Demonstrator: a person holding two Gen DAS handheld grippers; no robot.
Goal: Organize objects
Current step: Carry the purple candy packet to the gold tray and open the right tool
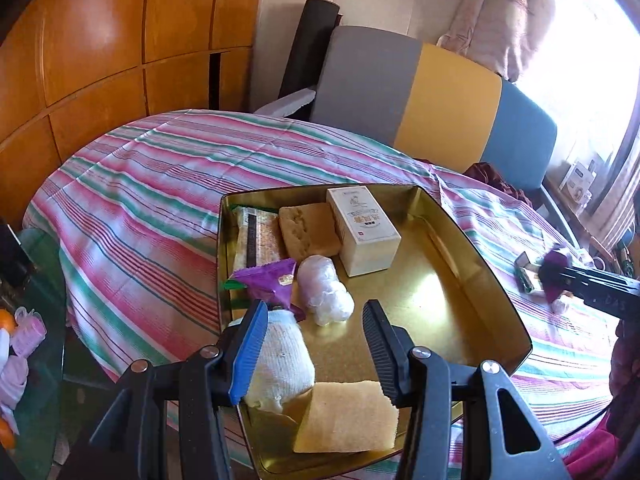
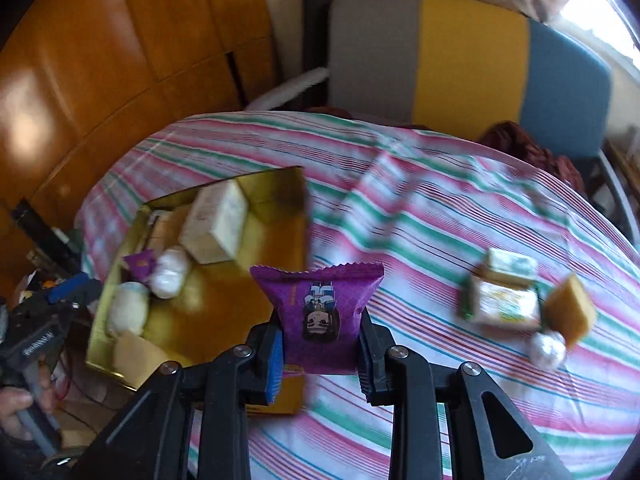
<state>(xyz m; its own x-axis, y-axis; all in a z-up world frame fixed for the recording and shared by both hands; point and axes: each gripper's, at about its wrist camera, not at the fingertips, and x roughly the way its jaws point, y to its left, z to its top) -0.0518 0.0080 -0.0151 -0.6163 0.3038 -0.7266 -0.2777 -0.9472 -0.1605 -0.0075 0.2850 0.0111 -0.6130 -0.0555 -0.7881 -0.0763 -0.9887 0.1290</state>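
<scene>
- Purple foil snack packet (image 2: 320, 320) clamped in right hand-held gripper (image 2: 320, 350), above striped surface (image 2: 440, 360).
- Left hand-held gripper (image 1: 316, 350) gaped empty over gold metal tin (image 1: 500, 300).
- Next, probably: carry packet into tin.

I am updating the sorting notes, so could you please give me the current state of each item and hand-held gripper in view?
Left hand-held gripper: open, empty, over the tin.
Right hand-held gripper: shut on the purple snack packet, lifted off the cloth.
Gold tin: lidless, partly filled.
White box: closed, inside the tin.
Green-edged packets: sealed, loose on the striped tablecloth.
</scene>
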